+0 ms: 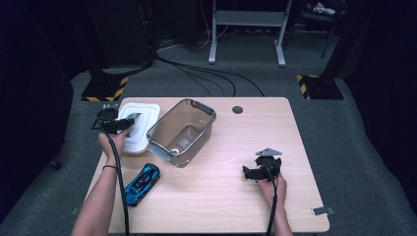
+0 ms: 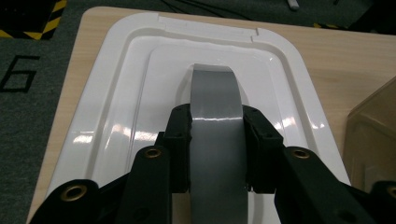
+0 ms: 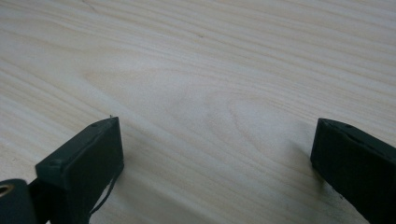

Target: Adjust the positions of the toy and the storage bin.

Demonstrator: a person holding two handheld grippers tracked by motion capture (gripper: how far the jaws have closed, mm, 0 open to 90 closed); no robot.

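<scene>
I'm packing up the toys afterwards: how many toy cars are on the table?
1. A blue toy car lies near the table's front left, beside the person's left forearm, just in front of the clear plastic container. None appears inside the container.

The white lid [image 2: 140, 107], glossy and rectangular with rounded corners and stepped ridges, lies flat at the upper left of the table in the high view, just beside the clear container. A grey tape strap [image 2: 217, 121] arches up from its centre as a handle, clamped on both sides between black jaws.
</scene>
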